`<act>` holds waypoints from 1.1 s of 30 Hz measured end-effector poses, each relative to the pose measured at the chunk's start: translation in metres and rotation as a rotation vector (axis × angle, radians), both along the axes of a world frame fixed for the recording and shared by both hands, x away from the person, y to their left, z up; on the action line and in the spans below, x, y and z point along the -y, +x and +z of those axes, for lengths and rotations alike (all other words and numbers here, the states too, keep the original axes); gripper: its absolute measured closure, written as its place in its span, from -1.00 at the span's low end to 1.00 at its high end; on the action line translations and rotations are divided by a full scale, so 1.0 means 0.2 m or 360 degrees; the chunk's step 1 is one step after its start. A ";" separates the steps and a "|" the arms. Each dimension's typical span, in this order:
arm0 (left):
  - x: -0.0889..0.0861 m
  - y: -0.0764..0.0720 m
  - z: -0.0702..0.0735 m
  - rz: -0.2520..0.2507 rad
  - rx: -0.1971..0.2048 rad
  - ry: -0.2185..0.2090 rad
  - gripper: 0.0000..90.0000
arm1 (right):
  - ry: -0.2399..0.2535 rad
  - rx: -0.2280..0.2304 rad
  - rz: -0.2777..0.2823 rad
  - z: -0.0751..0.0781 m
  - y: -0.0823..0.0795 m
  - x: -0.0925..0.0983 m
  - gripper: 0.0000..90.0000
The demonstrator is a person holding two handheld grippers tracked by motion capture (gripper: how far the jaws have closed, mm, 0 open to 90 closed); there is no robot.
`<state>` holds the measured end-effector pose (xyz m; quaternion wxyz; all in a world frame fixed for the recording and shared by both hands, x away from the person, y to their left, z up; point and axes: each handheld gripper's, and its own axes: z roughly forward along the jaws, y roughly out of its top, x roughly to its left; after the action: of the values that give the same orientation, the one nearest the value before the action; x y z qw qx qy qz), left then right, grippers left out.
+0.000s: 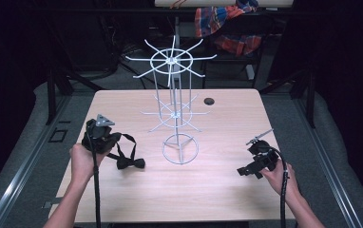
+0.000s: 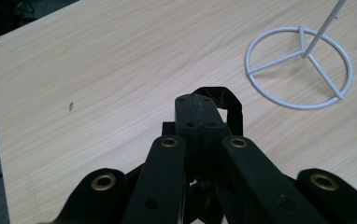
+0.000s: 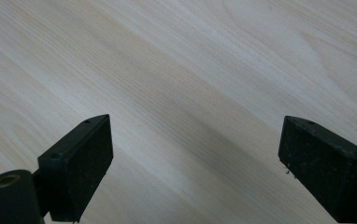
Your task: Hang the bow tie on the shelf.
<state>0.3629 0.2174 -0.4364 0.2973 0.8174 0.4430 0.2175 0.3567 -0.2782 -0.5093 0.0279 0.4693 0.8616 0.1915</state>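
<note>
Table (image 1: pixel 227 190): pale wood, seen from above, with a person's forearms coming in from the near edge.
Rack (image 1: pixel 175 107): white wire stand with two tiers of spoke-like hooks, upright at the table's middle on a ring base.
Bow tie (image 1: pixel 131 163): black, lying left of the rack's base, its strap looping up toward the left gripper.
Left gripper (image 2: pixel 199 109): jaws clenched on the bow tie's strap, low over the table.
Right gripper (image 3: pixel 193 163): jaws spread wide, grasping nothing, over bare wood at the right.
Step, as judged: the bow tie looks freshly gripped for hanging.
Next move, as judged: lift the strap and slip its loop over a hook.
</note>
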 end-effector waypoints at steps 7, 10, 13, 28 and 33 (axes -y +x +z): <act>0.05 0.01 0.05 -0.0005 0.0007 0.0017 1.00 | 0.0012 0.0010 -0.0001 0.01 -0.01 0.00 -0.78; 0.07 0.01 0.06 -0.0009 0.0006 0.0021 1.00 | 0.0014 0.0012 -0.0006 0.01 -0.01 0.00 -0.78; 0.08 0.02 0.08 -0.0001 0.0012 0.0025 1.00 | 0.0034 0.0008 -0.0014 0.01 -0.01 0.00 -0.78; 0.12 0.08 0.19 0.0022 0.0036 0.0018 1.00 | 0.0021 0.0001 0.0007 0.01 -0.01 0.00 -0.78; 0.13 0.10 0.23 0.0032 0.0055 0.0006 1.00 | 0.0011 -0.0012 0.0012 0.00 0.00 0.00 -0.79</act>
<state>0.3837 0.1916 -0.3903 0.3012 0.8095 0.4456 0.2353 0.3564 -0.2785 -0.5084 0.0221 0.4669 0.8627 0.1929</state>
